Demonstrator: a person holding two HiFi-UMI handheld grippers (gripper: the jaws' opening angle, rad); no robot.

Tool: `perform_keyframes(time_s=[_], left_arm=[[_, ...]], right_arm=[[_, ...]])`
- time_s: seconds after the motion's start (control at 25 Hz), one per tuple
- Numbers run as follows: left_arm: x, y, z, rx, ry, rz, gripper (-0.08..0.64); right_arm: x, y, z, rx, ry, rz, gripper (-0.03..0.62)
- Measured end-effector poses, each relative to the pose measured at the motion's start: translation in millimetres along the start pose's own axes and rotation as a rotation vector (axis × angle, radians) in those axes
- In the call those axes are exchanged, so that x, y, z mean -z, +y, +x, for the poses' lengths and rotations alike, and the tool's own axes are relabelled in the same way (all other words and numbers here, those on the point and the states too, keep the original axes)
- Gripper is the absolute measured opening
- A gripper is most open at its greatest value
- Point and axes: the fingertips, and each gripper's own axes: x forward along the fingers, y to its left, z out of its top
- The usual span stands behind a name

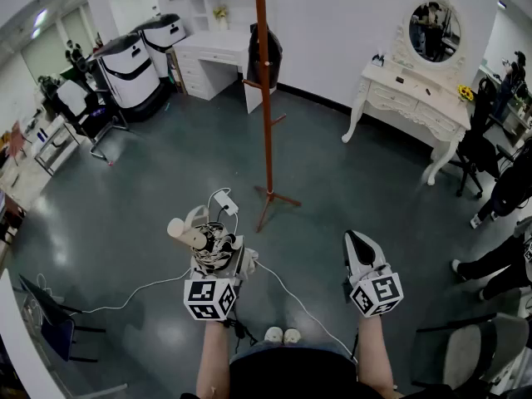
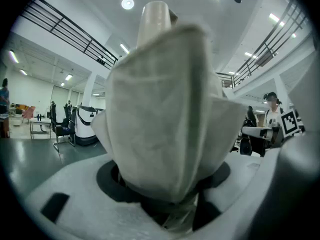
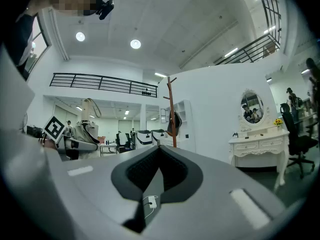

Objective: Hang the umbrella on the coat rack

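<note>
- Two grippers are held out low in front of the person in the head view, over a dark grey floor [image 1: 166, 165].
- The left gripper [image 1: 209, 238] is clamped on the umbrella [image 1: 189, 235]. Its jaws stand wide around the folded bundle.
- The umbrella is folded up, with pale cloth and a cream, tube-shaped handle. In the left gripper view the cloth fills most of the frame and the handle sticks up above it.
- The right gripper [image 1: 359, 243] has its jaws together at the tips, with nothing between them.
- The right gripper view looks along those closed jaws toward the coat rack [image 1: 266, 98].
- The coat rack is a thin reddish-brown pole with short pegs and splayed feet. It stands on the floor ahead of the grippers, well apart from both.
- The umbrella is not on the rack; it is in the left gripper, near the person's body.
- A dark item [image 1: 275, 54] hangs by the upper part of the pole; I cannot tell what it is.
- A white cable [image 1: 133, 292] trails across the floor from the left gripper.
- A white dressing table [image 1: 407, 98] with an oval mirror stands at the right by the wall.
- A white desk [image 1: 216, 52] stands beyond the rack.
</note>
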Motion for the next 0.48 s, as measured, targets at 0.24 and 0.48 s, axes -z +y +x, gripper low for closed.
perform_keyframes(time_s=[0.24, 0.48], left_arm=[[-1.1, -1.0, -0.5, 0.006, -0.002, 0.001, 0.295], [5.5, 2.6, 1.3, 0.007, 0.002, -0.003, 0.295]], right_arm=[[-0.2, 1.3, -0.3, -0.002, 0.001, 0.0, 0.006], [5.0, 0.8, 2.2, -0.003, -0.005, 0.02, 0.006]])
